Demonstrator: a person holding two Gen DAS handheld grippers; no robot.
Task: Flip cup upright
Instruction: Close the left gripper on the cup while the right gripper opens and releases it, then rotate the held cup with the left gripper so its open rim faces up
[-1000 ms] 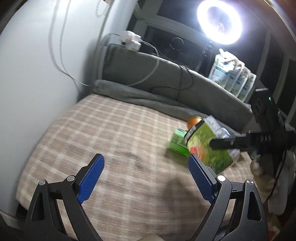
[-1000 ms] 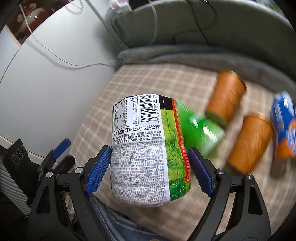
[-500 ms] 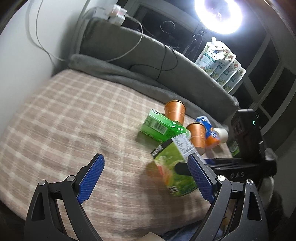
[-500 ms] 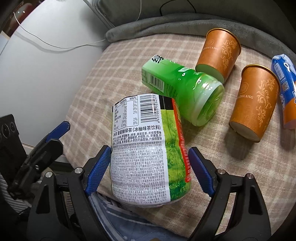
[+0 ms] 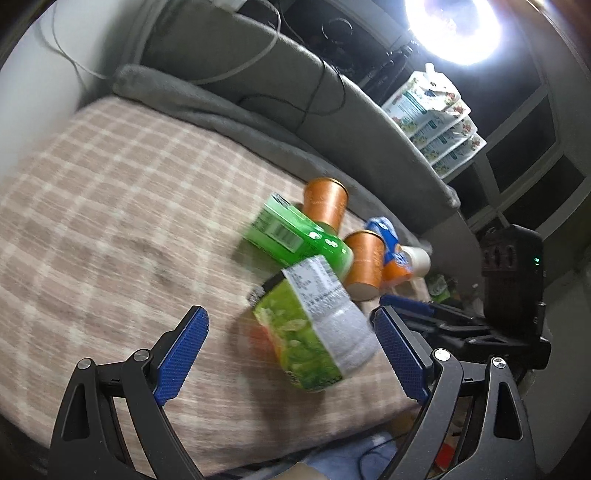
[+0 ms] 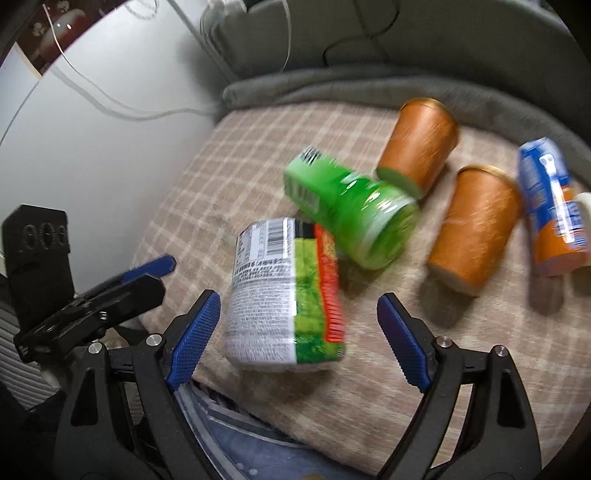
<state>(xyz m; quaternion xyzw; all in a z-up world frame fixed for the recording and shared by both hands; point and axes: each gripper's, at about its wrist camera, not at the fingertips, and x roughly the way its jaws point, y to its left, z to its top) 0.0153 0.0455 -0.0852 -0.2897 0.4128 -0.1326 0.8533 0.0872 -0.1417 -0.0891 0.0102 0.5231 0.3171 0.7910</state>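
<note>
A green labelled cup-shaped bottle with a white barcode panel [image 6: 284, 295] stands near the front edge of the plaid bed cover [image 6: 369, 122], also in the left wrist view [image 5: 314, 328]. My right gripper [image 6: 299, 332] is open with its blue pads apart on either side of it, not touching. My left gripper [image 5: 291, 350] is open and empty, to the left of it. Two orange paper cups [image 6: 421, 144] [image 6: 476, 225] lie on their sides behind it.
A bright green bottle [image 6: 351, 206] lies on its side between the labelled bottle and the far orange cup. A blue and orange bottle [image 6: 554, 206] lies at the right. A grey blanket [image 5: 221, 107] and cables run along the back. A ring light [image 5: 458, 26] glares.
My right gripper has opened and let go of the labelled bottle, which now rests on the bed cover. Both grippers have shifted, and the left view has swung toward the bottles.
</note>
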